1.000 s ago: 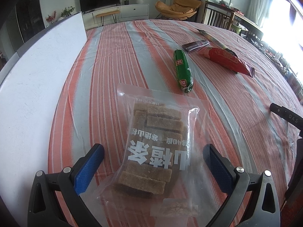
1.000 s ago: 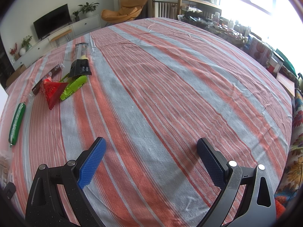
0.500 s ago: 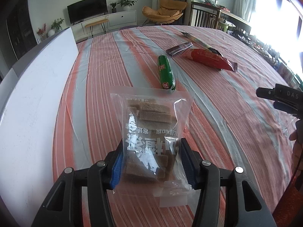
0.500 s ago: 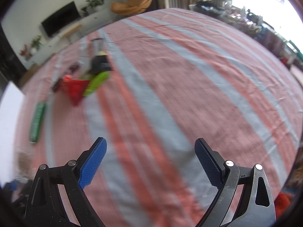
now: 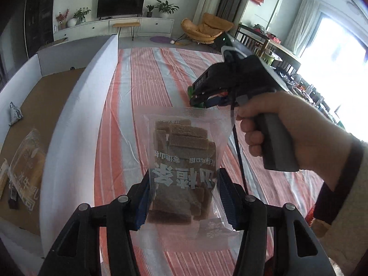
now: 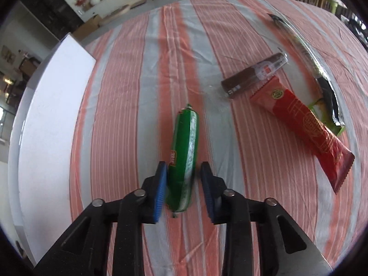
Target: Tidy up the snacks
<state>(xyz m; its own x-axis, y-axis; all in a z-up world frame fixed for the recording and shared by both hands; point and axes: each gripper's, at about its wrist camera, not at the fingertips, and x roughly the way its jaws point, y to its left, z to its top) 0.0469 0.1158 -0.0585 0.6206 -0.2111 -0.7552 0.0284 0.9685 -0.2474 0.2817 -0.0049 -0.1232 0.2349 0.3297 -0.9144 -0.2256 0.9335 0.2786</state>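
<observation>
My left gripper (image 5: 182,199) is shut on a clear bag of brown snack bars (image 5: 184,161) and holds it up above the striped tablecloth, beside the white box wall (image 5: 76,124). My right gripper (image 6: 182,195) is closed around a green sausage-shaped snack (image 6: 184,151) that lies on the cloth; its pads (image 6: 161,195) press its sides. The right gripper and the hand holding it also show in the left wrist view (image 5: 220,92).
A large white box with a cardboard floor (image 5: 30,105) stands at the left and holds several packets (image 5: 25,168). On the cloth to the right lie a red packet (image 6: 306,128), a brown bar (image 6: 253,76) and a long dark packet (image 6: 317,69).
My left gripper closed on the bag and lifted it up beside the box. My right gripper swung left across the table and closed around the green snack.
</observation>
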